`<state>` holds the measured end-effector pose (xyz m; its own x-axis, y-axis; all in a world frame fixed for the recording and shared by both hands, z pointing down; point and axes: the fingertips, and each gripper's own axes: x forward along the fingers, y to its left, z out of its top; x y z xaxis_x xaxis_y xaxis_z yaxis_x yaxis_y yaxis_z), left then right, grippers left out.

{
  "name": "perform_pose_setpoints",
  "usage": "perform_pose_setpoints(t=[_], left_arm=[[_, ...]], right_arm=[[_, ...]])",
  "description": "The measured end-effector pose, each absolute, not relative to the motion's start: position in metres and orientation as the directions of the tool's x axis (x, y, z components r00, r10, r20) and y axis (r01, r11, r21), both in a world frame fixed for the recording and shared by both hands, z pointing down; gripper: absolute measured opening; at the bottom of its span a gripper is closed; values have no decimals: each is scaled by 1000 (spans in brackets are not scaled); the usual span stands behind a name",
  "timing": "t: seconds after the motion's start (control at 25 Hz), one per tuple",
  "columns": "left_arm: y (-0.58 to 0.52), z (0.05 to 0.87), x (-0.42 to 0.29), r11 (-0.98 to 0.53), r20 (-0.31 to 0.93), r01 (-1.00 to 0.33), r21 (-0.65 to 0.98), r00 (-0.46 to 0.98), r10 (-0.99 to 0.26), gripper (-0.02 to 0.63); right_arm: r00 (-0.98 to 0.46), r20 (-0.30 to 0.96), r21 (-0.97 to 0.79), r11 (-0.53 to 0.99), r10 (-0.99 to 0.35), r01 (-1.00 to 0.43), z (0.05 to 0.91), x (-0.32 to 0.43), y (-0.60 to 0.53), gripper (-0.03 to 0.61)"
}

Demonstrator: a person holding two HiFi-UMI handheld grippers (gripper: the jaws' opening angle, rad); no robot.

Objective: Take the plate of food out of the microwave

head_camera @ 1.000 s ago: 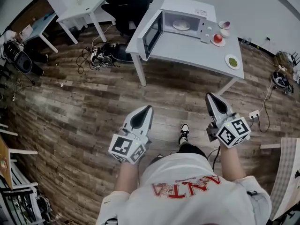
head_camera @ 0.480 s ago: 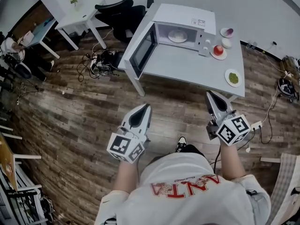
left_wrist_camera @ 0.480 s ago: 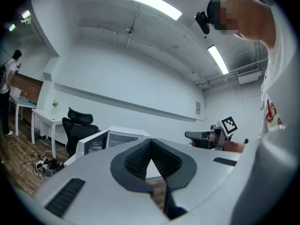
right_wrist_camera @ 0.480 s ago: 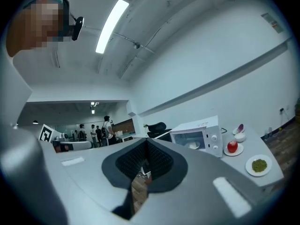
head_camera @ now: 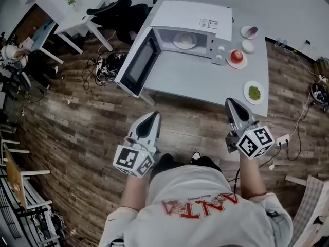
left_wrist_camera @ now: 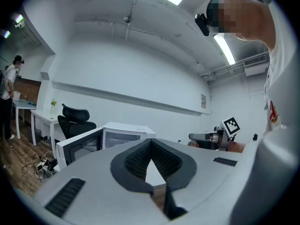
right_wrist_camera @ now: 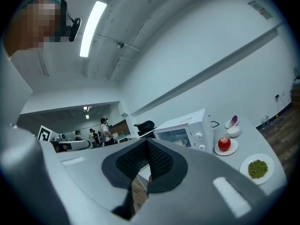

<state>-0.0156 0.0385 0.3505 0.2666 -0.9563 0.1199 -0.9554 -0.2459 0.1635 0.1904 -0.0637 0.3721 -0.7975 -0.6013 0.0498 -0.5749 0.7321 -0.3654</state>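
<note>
Plates number three: white plate [head_camera: 184,40] of pale food inside microwave [head_camera: 191,18]; apple plate [head_camera: 241,65], greens plate [head_camera: 254,100] outside. Left gripper [head_camera: 153,116], right gripper [head_camera: 230,103] closed, empty.

The microwave [head_camera: 191,24] is a white box standing at the far left of the pale table [head_camera: 205,81], with two round knobs down the right side of its front. Its door [head_camera: 136,65] is swung wide open to the left, and the dark window panel reaches out past the table's left edge. Inside the lit cavity the plate of food [head_camera: 185,40] lies flat on the oven floor. It is round and pale, with a pale heap on it (what the food is cannot be made out).
</note>
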Motion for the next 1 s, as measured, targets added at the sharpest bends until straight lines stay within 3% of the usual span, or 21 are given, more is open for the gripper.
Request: perform_pose_setpoints(t=[0.36,0.72,1.0], left_arm=[[-27,364,-38,-289,115,-944,160,309,-944,8],[-96,378,-108,-340,115,-927,156,359,-926,8],[-131,380,-121,-414,136,-906,91,423,-896,8]], right_arm=[[-768,100,-374,691,-632,-618,390,173,-110,-2],[-737,142,-343,665,-661,-663,386,84,-167,0],[-717,171,-371,630,-676,-682,398,45,-197,0]])
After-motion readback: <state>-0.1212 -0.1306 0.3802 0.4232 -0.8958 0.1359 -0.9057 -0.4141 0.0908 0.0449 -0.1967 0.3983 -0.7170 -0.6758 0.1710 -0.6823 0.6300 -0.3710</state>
